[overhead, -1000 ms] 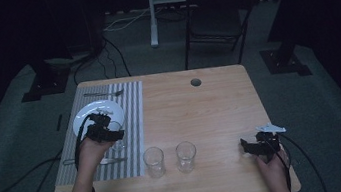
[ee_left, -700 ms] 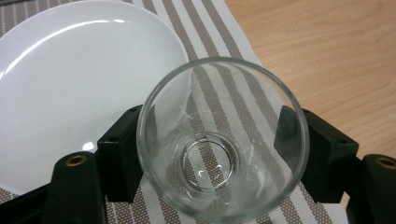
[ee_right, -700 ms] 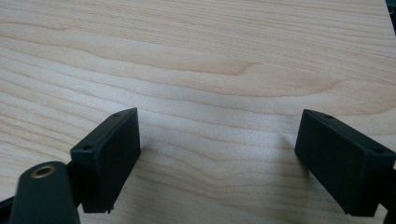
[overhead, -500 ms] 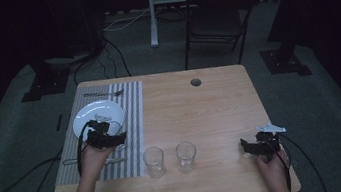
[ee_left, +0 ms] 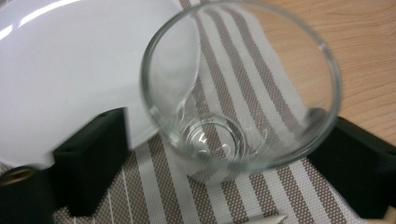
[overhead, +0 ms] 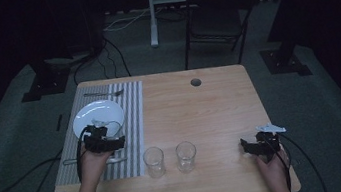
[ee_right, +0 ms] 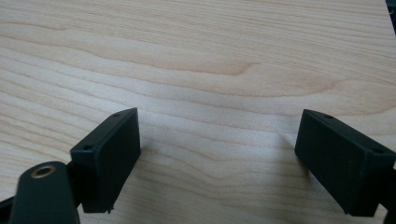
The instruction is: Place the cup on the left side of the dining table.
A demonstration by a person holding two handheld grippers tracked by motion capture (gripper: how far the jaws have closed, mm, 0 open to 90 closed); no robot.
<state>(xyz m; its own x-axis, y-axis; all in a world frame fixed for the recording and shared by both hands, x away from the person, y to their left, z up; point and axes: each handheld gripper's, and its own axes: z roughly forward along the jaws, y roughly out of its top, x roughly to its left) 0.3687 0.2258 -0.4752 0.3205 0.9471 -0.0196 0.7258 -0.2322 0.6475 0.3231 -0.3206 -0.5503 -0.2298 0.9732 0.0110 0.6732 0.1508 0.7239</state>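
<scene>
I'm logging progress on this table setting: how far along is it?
Done: the plate and fork lie on the striped mat, and a glass stands on the mat beside the plate. In hand: the left gripper has just been opening its jaws around that glass, apparently releasing it. Left: two more glasses wait on bare wood; the right gripper is open and idle.

The wooden counter (overhead: 201, 117) carries a striped placemat (overhead: 133, 111) along its left side. Two empty glasses (overhead: 154, 161) (overhead: 186, 155) stand side by side on bare wood near the front edge, just right of the placemat.
</scene>
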